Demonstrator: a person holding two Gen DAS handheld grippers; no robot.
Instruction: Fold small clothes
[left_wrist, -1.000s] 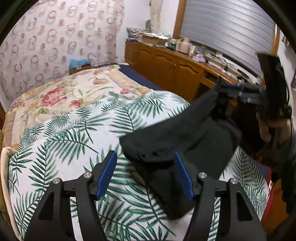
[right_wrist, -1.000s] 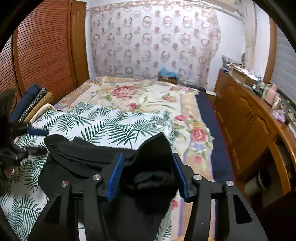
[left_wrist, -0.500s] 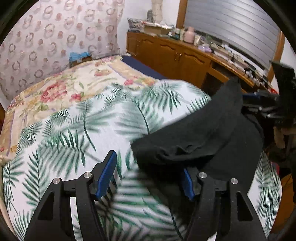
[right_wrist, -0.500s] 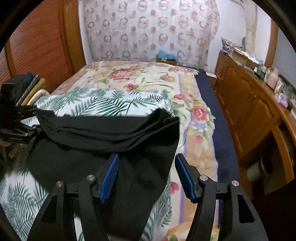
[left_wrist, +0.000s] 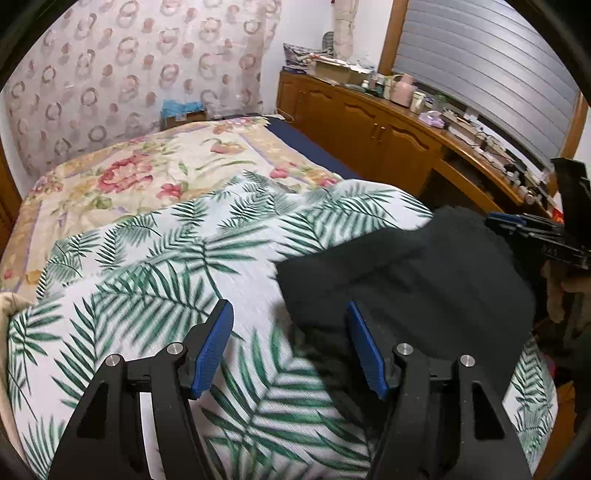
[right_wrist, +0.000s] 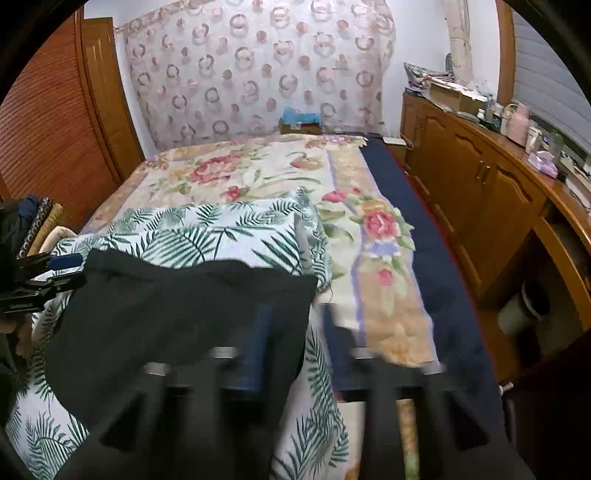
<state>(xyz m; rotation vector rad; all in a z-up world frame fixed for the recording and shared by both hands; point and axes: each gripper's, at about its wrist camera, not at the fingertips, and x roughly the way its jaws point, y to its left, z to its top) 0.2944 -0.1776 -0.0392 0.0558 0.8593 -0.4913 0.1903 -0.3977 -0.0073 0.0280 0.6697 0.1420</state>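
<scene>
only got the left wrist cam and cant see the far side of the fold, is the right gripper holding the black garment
observer: no grip that I can see. The right gripper is blurred, its jaws closing, with the right edge of the black garment between them.
operator: is that edge flat
observer: its top edge runs fairly straight to a corner lying on the palm-print sheet.
operator: anything off to my left
observer: yes, rolled fabrics are stacked beside a wooden louvred door.
</scene>
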